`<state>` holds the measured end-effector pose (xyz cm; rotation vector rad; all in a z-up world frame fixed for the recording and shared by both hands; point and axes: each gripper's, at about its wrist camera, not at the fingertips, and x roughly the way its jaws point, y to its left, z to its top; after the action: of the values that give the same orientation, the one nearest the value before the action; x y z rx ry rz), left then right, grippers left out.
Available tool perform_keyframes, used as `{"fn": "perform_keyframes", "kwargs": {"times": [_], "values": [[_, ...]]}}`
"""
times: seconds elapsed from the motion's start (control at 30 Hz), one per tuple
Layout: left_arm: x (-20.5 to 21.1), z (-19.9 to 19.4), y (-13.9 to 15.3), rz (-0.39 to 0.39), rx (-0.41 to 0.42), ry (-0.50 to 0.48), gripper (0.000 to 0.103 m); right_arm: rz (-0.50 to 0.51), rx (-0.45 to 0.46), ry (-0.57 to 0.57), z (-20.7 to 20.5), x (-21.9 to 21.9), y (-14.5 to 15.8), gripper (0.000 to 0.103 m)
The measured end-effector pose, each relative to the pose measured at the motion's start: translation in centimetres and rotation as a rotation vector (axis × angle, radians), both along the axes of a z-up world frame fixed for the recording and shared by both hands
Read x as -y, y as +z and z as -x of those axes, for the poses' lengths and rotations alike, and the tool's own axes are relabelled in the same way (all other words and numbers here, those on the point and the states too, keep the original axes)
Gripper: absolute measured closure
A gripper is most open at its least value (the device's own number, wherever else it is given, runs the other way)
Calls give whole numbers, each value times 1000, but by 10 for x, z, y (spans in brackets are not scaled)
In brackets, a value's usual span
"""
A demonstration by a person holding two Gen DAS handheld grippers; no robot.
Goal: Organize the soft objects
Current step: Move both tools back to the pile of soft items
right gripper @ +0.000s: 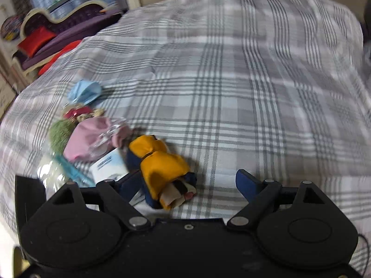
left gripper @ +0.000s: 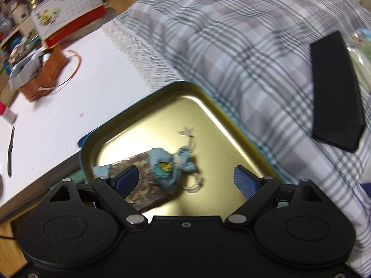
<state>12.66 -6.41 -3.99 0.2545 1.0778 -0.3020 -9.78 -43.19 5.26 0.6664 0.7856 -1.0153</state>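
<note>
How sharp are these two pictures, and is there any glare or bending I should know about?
Left wrist view: the gold tray throws a bright sheen, the checked blanket and the shelves behind smear with motion, and the fisheye curves the table edge. Right wrist view: blur is heavier across the blanket and the yellow soft toy; the clear plastic wrap glints, and the tongs' black frame stays crisp.

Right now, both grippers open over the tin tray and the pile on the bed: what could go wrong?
1. The gold tin tray straddles the white table edge and the plaid bedspread; a push could tip it.
2. The right gripper sits off-centre from the yellow-and-navy pouch; closing may snag the white card too.
3. The blue pouch's loose drawstring may catch the left gripper.
</note>
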Motion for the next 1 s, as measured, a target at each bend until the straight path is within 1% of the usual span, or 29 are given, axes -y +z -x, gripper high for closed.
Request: {"fn": "perform_keyframes", "kwargs": {"times": [0.07,0.2,0.3,0.37,0.43,0.53,0.63,0.7,0.77,0.83,1.0], "values": [[9,4,2,-8,9,-21,17,-18,18,-5,-3,6,-8,15],[27,13,11,-21,21,-59,17,-16,40,15,-10,11,-20,15],[43,21,27,3,29,-94,17,11,20,53,-11,13,-26,15],[58,28,41,18,46,-120,17,28,21,64,-11,15,-24,15],[76,37,58,27,75,-161,17,52,20,51,-8,16,-21,15],[106,52,84,56,110,-245,17,123,8,11,-4,16,-16,16],[141,62,104,98,103,-332,16,207,-23,-47,0,15,-13,16],[164,65,111,121,82,-376,16,234,-39,-92,4,18,-13,16],[187,68,114,138,55,-414,16,228,-46,-132,8,24,-15,16],[209,71,113,136,34,-452,16,205,-51,-152,11,30,-18,16],[261,75,103,86,8,-521,16,128,-45,-167,16,39,-27,18]]}}
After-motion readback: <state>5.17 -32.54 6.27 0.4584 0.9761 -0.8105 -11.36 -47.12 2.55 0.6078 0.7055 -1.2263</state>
